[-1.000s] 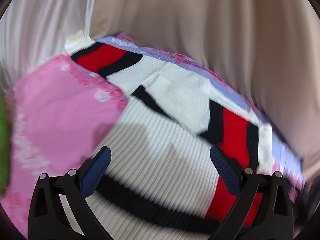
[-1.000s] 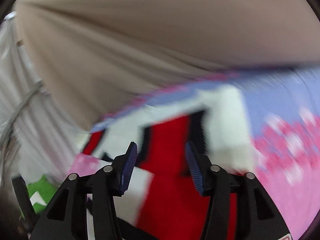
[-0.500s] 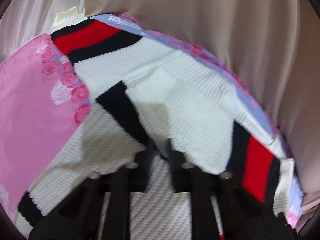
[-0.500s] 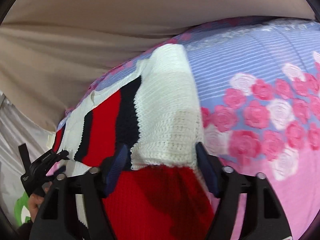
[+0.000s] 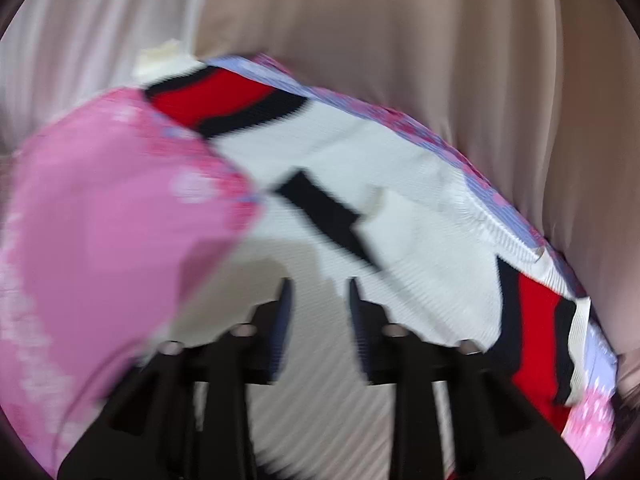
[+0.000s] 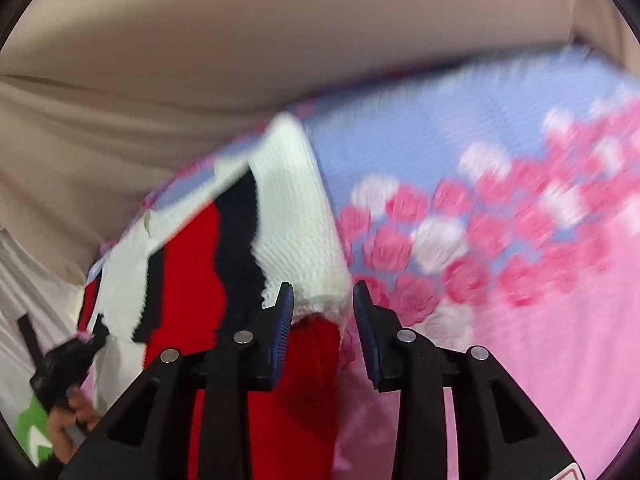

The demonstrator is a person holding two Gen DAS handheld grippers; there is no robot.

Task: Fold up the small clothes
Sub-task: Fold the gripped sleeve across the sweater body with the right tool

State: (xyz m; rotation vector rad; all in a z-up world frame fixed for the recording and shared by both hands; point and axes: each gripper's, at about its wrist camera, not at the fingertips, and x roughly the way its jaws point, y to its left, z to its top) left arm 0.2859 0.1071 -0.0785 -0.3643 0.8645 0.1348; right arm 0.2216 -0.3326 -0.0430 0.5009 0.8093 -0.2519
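My right gripper [image 6: 322, 300] pinched the sweater [image 6: 192, 280] cuff at twelve o'clock; my left gripper [image 5: 320, 300], narrowly parted, held nothing; bedspread [image 6: 540, 320] lay open toward three.

Right of the sweater [image 6: 292, 216] the floral cloth [image 6: 540, 320] lies bare and passable, while beyond the sweater hanging beige drapes [image 6: 200, 60] close off that side.
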